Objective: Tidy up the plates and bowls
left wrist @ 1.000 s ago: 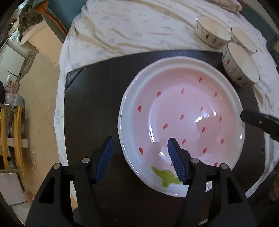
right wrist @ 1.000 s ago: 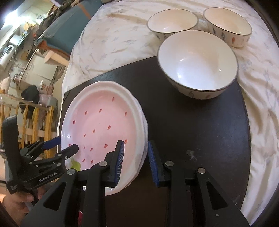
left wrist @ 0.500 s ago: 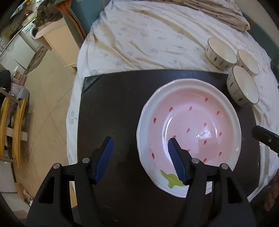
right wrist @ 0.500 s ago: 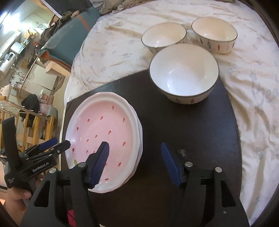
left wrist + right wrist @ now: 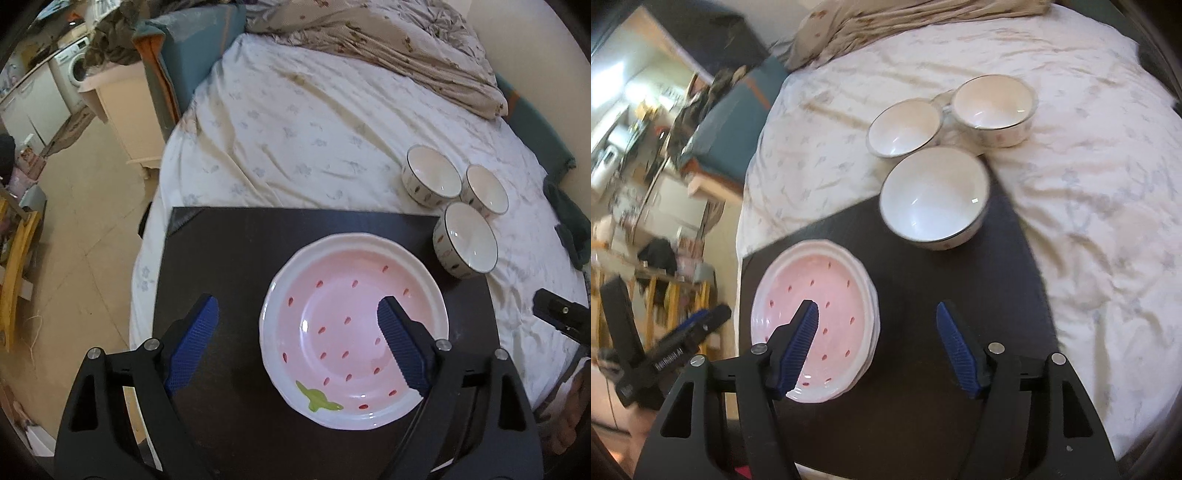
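A: Where does the sorting stand?

B: The plates look done. The pink strawberry plate (image 5: 352, 332) sits on top of a plate stack (image 5: 872, 321) on the black board (image 5: 229, 251), straight below and ahead of the left gripper (image 5: 297, 343). From the right wrist view the layered rims beneath it show, though I cannot count them.

A: Is either gripper gripping anything?

B: No. The left gripper's jaws have just been opening wider and stand spread, with nothing between the pads; the plate lies well below them. The right gripper (image 5: 877, 345) has also just been opening. Its jaws are spread and empty, its left pad over the plate's right edge and its right pad over bare board.

A: So the bowls are left?

B: I judge so. Three white bowls sit apart, unstacked, ahead of the right gripper. The nearest bowl (image 5: 934, 197) rests on the board's far corner. The two farther bowls, one (image 5: 905, 127) left and one (image 5: 993, 109) right, stand on the bed sheet (image 5: 1089, 184) just beyond it, touching or nearly so.

A: Next?

B: Probably nesting the bowls into one pile, starting with the nearest. That is a guess.
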The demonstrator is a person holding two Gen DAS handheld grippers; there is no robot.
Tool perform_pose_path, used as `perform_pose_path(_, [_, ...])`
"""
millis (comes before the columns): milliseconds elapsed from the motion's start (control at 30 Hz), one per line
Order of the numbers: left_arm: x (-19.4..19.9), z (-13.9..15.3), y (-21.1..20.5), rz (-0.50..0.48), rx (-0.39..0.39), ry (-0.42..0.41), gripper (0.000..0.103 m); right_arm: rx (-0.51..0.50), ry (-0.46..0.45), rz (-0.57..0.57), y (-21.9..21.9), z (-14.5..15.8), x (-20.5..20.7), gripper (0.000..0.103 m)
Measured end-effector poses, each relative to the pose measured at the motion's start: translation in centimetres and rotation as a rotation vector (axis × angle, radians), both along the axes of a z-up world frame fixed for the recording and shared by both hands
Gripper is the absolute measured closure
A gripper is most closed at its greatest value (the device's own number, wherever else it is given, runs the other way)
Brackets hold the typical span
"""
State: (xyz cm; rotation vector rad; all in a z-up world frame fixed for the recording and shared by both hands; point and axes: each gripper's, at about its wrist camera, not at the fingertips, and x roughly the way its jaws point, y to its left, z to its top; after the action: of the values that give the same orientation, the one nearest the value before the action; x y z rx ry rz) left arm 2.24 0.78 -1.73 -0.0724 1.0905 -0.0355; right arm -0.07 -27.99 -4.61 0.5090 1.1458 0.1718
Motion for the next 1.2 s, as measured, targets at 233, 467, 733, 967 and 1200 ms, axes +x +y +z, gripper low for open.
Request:
perform_pose_path(233, [1.2,-0.1,-0.8,0.002,0.036,-0.022,0.017,-0.046,-0.011,-0.038,-3.5,1.4,1.0,0.034])
perform_pose_path(467, [3.7,-0.5,-4.8,-0.025,0.040,0.019,0.017,-0.031,0.013,-0.105,-8.0,-0.7,4.6,0.034])
perform_pose_path(733, [7.9,-0.7,-11.7,-0.084,0.035,0.053,0.017,0.111,0.059,-0.110,-8.6,-2.4,6.3,0.034])
perform_pose_path(967, [11.0,-4.5,-15.8,-0.096,0.021,0.178,0.018,0.100,0.136,-0.117,-8.7,-5.3,7.7,0.034])
perform_pose_path(1200, [12.0,-7.1,-18.5,-0.123,0.075,0.222,0.025,0.120,0.157,-0.113,-9.1,-6.3,8.3,0.040])
